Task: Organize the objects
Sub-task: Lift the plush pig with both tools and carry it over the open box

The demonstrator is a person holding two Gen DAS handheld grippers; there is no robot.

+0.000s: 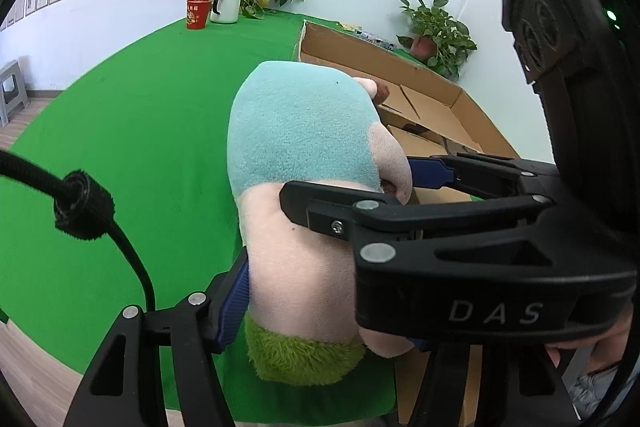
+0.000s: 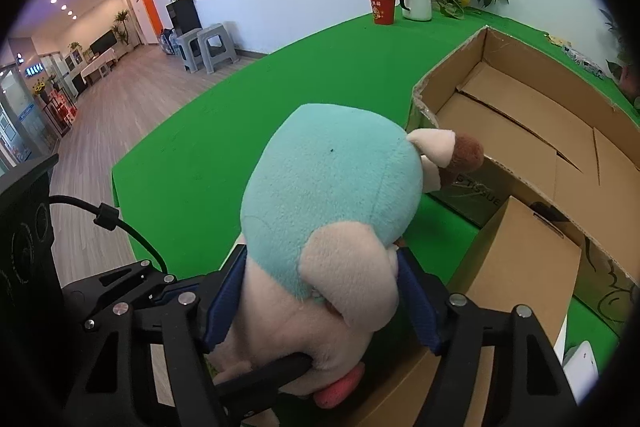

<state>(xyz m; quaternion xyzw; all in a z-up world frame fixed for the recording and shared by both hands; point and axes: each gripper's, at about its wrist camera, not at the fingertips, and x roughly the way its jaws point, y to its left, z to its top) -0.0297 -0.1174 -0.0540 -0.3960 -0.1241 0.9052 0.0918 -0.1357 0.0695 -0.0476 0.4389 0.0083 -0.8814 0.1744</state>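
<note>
Both my grippers — left [image 1: 328, 291], marked "DAS", and right [image 2: 320, 299] — clamp the plush toy [image 2: 332, 195] beside the cardboard box [image 2: 520, 131], printed "TISSUE".

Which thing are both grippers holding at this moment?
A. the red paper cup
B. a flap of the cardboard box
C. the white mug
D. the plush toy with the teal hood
D. The blue pads of the right gripper press both sides of the plush toy, and the left gripper clamps the same toy; the red paper cup and white mug stand far off.
</note>
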